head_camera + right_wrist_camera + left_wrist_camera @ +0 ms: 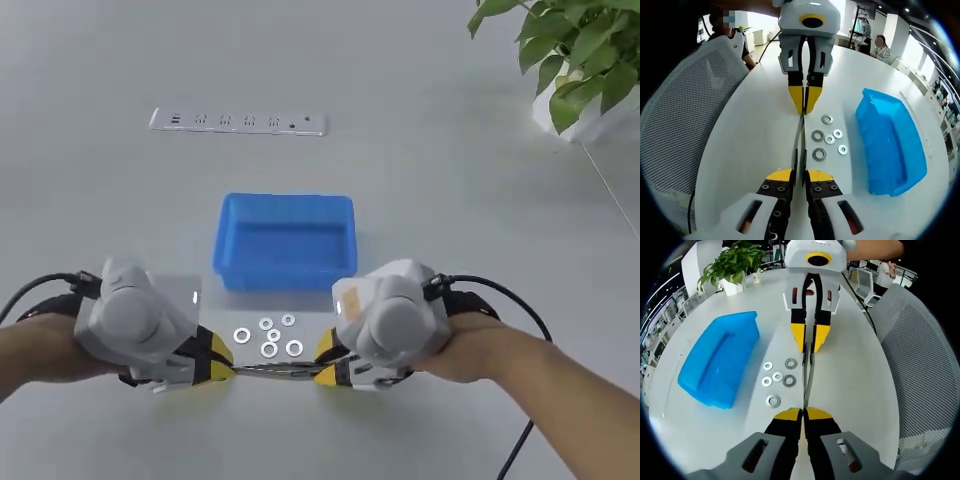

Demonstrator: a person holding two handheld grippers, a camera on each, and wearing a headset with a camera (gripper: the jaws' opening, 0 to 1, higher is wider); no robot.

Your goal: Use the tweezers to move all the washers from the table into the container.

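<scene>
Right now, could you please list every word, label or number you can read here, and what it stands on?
No text can be read.
Power strip: small dark marks, too small to read.
Blue container, washers, tweezers: no lettering shows.

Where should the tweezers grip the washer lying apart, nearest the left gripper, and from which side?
Probably across its ring: one tip of the tweezers through the hole, one outside, coming down from above. The washer lies flat on the table, offering no raised edge.
</scene>
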